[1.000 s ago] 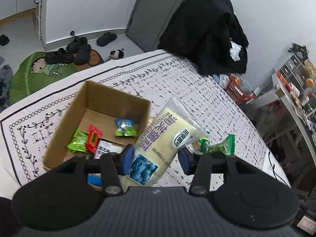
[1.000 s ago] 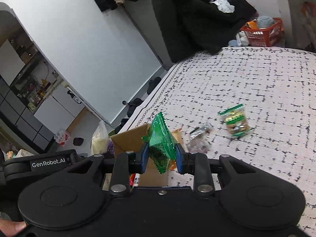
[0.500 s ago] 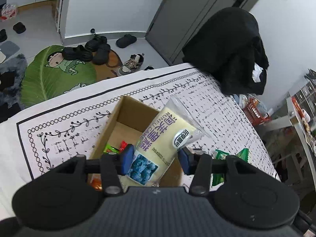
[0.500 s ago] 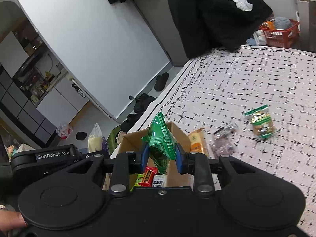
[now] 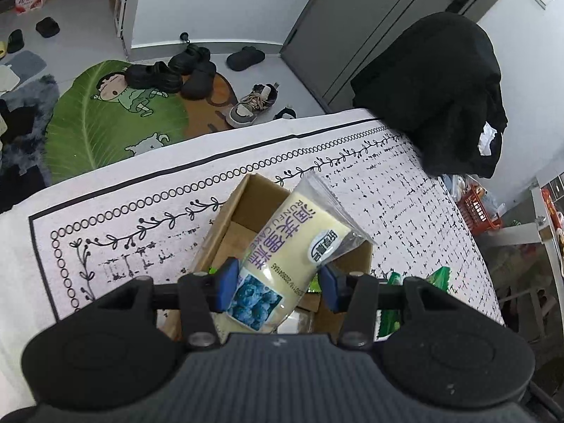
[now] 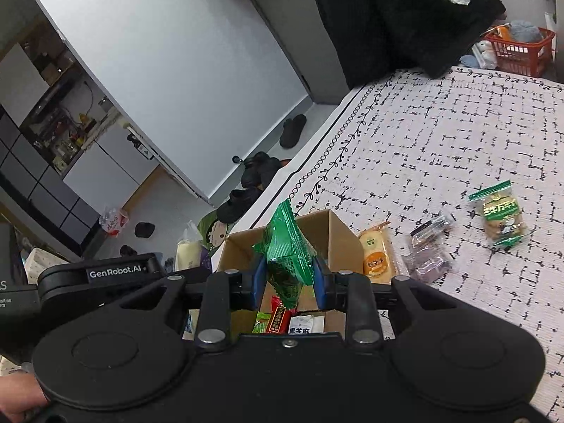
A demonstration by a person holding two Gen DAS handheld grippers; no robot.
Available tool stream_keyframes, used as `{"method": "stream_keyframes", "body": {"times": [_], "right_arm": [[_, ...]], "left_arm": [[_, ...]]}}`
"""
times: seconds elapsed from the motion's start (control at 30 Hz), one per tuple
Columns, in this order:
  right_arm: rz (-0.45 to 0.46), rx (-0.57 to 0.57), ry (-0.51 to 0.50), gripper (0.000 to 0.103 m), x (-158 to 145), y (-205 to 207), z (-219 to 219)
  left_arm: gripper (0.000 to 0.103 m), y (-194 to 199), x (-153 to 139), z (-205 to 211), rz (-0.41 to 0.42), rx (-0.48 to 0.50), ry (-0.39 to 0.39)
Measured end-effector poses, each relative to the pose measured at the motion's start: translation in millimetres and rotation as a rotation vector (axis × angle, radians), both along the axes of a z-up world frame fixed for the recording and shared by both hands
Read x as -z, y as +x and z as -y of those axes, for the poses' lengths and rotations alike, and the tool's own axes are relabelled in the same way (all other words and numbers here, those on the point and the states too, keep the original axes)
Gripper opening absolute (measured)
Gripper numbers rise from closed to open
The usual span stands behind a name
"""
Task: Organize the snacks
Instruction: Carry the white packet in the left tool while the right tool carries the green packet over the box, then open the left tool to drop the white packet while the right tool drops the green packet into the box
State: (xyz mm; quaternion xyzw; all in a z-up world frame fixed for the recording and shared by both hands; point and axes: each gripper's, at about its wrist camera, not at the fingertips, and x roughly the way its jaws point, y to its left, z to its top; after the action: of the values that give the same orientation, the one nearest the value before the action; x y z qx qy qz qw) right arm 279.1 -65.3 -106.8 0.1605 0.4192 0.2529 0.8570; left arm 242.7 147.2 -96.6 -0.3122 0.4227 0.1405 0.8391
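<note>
- The left hand-held gripper (image 5: 278, 283) pinches a pale yellow cake packet (image 5: 289, 257) with purple letters and a blueberry picture on it.
- The packet sticks up and leans to the right, right above the open cardboard box (image 5: 243, 204). It is most likely held there so it can drop straight in.
- The right hand-held gripper (image 6: 287, 282) pinches a green snack packet (image 6: 287, 250) by its middle. Its blue pads press on both sides of the packet.
- That green packet also hangs over the cardboard box (image 6: 338, 232), so it looks ready to go in too.
- Inside the box there are already some snacks: a red packet (image 6: 278, 319), a green one and a white one. The box seems to be the home for all the snacks.
- The box sits on a desk (image 6: 458, 141) with a white cloth that has black marks on it.
- Three snacks still lie on the cloth to the right of the box: an orange round-label packet (image 6: 375, 253) just beside it, a clear wrapper (image 6: 428, 246) next, and a green-edged biscuit packet (image 6: 500, 218) farther off.
- They are apart from each other, so each one can be picked up easily later.
- A black coat (image 5: 430, 88) hangs at the far end of the desk, well away from the snacks.
</note>
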Motion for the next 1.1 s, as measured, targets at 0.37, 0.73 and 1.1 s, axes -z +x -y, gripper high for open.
{"method": "stream_keyframes", "body": {"times": [0.37,0.73,1.1], "right_arm": [[-0.031,-0.018,-0.018,0.028,12,19,-20],[-0.064,-0.021,-0.018,0.034,20,28,-34],[-0.041,0.017,-0.011,0.051,10,20,-15]], "left_arm": [[0.051,16,19,-15,-0.052,-0.067,0.007],[0.059,18,21,-25,-0.091,-0.078,0.032],[0.075,9,11,-12,-0.097,-0.045,0.036]]}}
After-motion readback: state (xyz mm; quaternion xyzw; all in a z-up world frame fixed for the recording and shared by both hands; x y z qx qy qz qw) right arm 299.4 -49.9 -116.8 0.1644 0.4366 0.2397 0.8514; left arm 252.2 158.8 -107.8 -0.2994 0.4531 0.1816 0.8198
